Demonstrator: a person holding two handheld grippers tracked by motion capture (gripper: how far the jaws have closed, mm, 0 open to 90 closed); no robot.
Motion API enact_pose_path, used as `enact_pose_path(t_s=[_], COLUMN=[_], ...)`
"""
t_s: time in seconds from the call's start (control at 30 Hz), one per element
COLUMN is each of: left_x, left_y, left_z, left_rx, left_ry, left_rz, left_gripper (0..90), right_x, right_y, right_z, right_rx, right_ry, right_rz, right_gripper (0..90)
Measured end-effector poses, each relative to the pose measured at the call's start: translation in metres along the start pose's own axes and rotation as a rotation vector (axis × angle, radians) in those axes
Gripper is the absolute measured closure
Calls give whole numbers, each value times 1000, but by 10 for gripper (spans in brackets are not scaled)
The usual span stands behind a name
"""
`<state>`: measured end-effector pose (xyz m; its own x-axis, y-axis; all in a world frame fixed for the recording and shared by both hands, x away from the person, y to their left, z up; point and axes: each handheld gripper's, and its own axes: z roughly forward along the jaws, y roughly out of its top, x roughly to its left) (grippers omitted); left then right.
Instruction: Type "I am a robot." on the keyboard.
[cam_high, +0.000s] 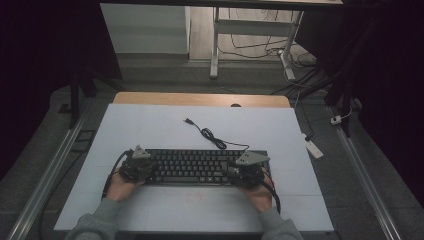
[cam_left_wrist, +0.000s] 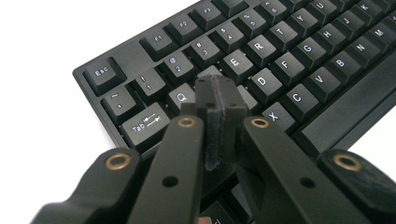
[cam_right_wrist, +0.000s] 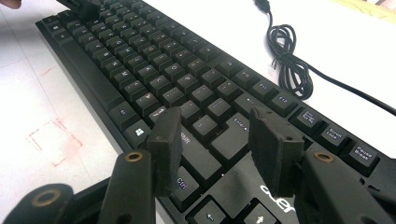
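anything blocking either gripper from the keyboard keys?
Nothing visible. The left gripper, jaws shut, sits right over the keyboard near Q and W. The right gripper, jaws apart, hangs over the Enter and Ctrl end. The coiled cable lies behind.

Keyboard (cam_high: 200, 166): on counter (cam_high: 150, 125), lower centre of high view. Left tongs (cam_high: 136, 166): over keyboard's left end, tips pressed together by Q key (cam_left_wrist: 179, 96). Right tongs (cam_high: 248, 169): over right end, spread above Enter key (cam_right_wrist: 236, 135). Coiled cable (cam_high: 212, 136): behind keyboard, toward upper centre.
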<state>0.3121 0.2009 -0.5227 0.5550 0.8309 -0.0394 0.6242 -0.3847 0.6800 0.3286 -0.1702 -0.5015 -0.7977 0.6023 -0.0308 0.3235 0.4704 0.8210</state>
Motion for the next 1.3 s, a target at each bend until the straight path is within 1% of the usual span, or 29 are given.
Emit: enact_pose_path(t_s=[0.13,0.2,0.3,0.37,0.4,0.47,0.53,0.63,0.77,0.8,1.03,1.3], left_x=[0,1,2,1,1,0,-2,-3,-3,-3,-3,-4], left_y=[2,3,4,6,6,7,8,9,9,9,9,9], left_z=[-9,-14,-22,-26,-27,-30,-31,-32,-32,-33,-33,-31], left_rx=[-58,-86,-131,-148,-153,-165,-173,-174,-175,-177,-176,-169], left_ry=[-11,-24,-50,-67,-76,-79,-85,-88,-70,-72,-85,-82], left_rz=[-15,-27,-41,-41,-38,-39,-37,-31,-35,-35,-32,-31], left_gripper=[851,812,681,593,563,504,463,423,370,363,336,329], right_x=[0,0,0,0,0,-1,-1,-1,-1,-1,0,2], right_y=[0,0,0,0,0,0,0,0,0,0,0,2], right_z=[0,-1,-1,-1,-1,-1,-1,-1,-1,-1,-1,1], right_rx=[-1,-1,2,0,0,1,4,3,0,1,-2,-5], right_ry=[-1,-2,-2,-1,-1,-1,-4,-2,-2,-4,2,7], right_rz=[2,1,1,-1,-1,-1,-3,-2,-4,-5,-4,-5], right_gripper=[546,546,546,545,546,545,545,545,545,545,543,541])
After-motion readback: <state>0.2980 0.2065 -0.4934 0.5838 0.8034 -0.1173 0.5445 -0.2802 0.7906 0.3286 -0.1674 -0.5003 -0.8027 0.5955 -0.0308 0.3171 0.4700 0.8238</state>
